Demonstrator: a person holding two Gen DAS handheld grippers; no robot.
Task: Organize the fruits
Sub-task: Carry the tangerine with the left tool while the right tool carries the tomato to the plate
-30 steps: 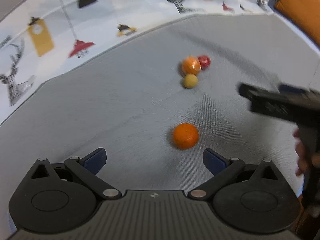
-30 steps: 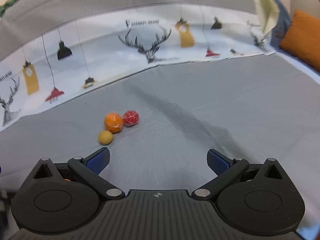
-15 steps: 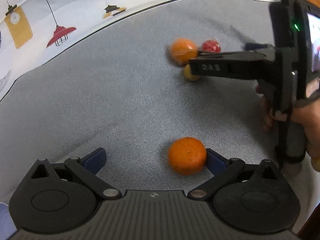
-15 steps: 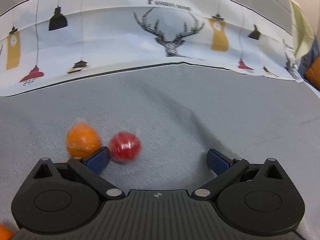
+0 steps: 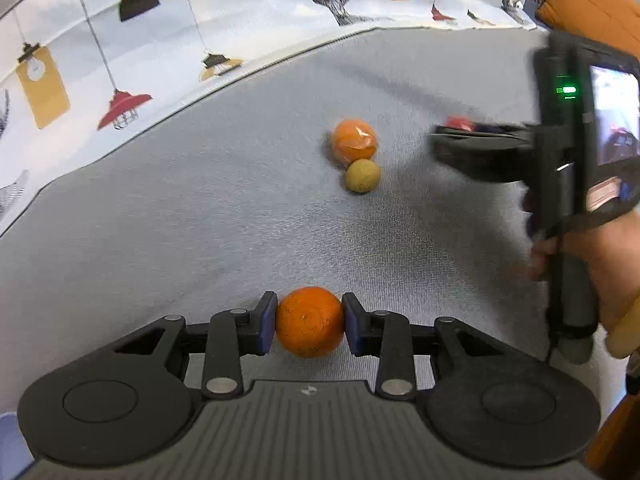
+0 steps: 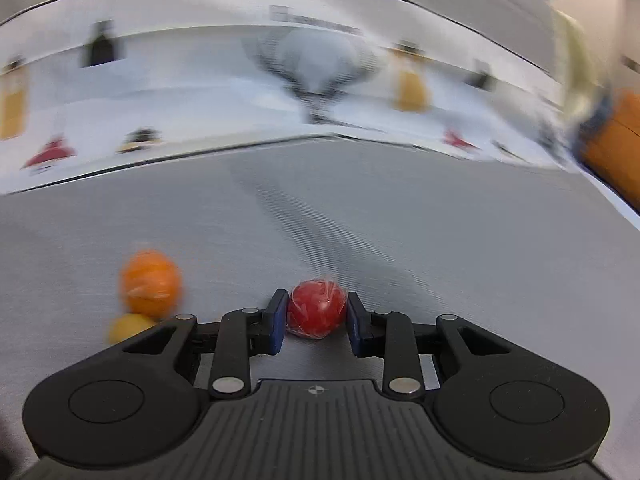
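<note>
While the left gripper [image 5: 309, 322] closes its jaws, an orange [image 5: 309, 321] sits between the two blue pads, and both pads press its sides. The orange rests on grey cloth [image 5: 200, 220]; its underside is hidden by the gripper body. Whether that cloth covers a bed, a sofa or a tabletop cannot be told.

Right gripper [image 6: 317, 316]: jaws clenched on a red fruit [image 6: 317, 313], both pads against it. A clear film seems to wrap the fruit; what kind of fruit it is cannot be made out. From the left wrist view only a sliver of red [image 5: 460, 123] shows above that gripper's dark, blurred fingers.

Further out on the cloth, a second orange [image 5: 354, 145] lies in a shiny wrapper, and a small yellow fruit [image 5: 362, 175] touches its near side. In the right wrist view the same pair lies left of the jaws, smeared by motion blur; the yellow fruit [image 6: 128, 327] is partly cut off by the gripper arm.

A hand [image 5: 592, 264] grips the right gripper's handle at the right edge of the left wrist view, cut off by the frame. A small screen [image 5: 614, 116] and a green light [image 5: 567, 89] show on that tool; the screen's content is unreadable.

Behind the grey cloth runs a white fabric [image 5: 240, 12] printed with lamps and deer, blurred in the right wrist view. An orange cushion [image 5: 592, 4] sits at the far right, half out of frame.
</note>
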